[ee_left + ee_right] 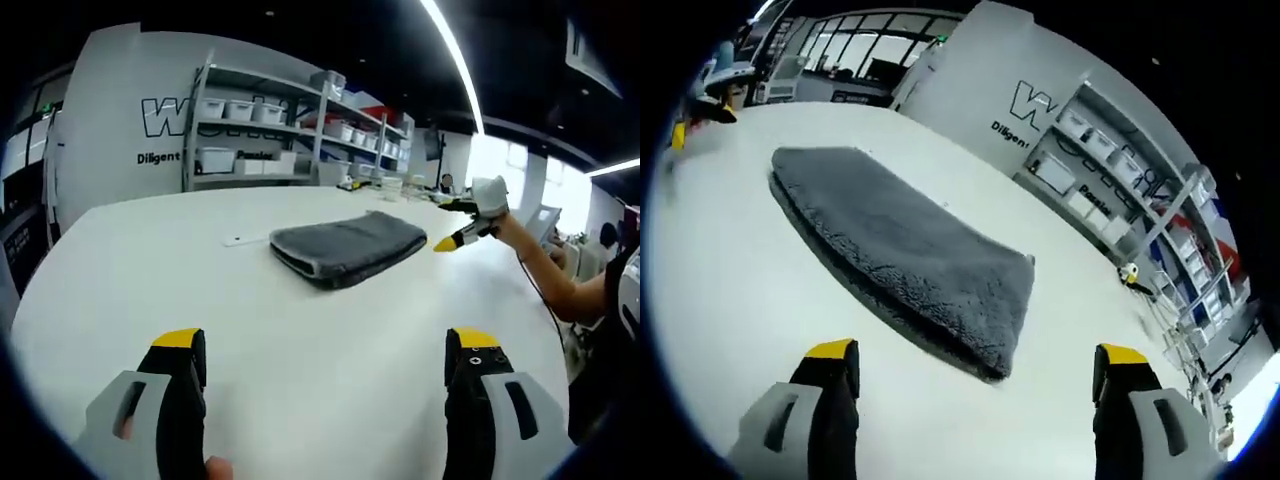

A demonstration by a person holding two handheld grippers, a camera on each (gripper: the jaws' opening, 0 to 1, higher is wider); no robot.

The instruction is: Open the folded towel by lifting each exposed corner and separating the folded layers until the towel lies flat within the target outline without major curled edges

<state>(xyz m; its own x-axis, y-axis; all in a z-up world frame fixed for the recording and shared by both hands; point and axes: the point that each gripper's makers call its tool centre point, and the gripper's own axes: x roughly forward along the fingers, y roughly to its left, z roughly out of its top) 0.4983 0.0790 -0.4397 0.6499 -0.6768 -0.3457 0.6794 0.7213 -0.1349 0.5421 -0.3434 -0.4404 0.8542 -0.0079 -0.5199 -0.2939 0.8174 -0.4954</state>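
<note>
A folded dark grey towel [348, 248] lies in the middle of the white table [150, 270], several layers showing at its near edge. My left gripper [326, 345] is open, well short of the towel, with nothing between its yellow-tipped jaws. My right gripper [458, 225] hovers just off the towel's right end, held by a person's arm [545, 275]. In the right gripper view the towel [910, 250] stretches away from my open right gripper [975, 353], whose jaws straddle the nearest corner from above. Whether they touch the cloth cannot be told.
Metal shelves with white bins [290, 130] stand behind the table's far edge, also seen as shelves [1120, 180]. A small white mark [236, 240] lies left of the towel. Small yellow items [1130, 272] sit near the shelving.
</note>
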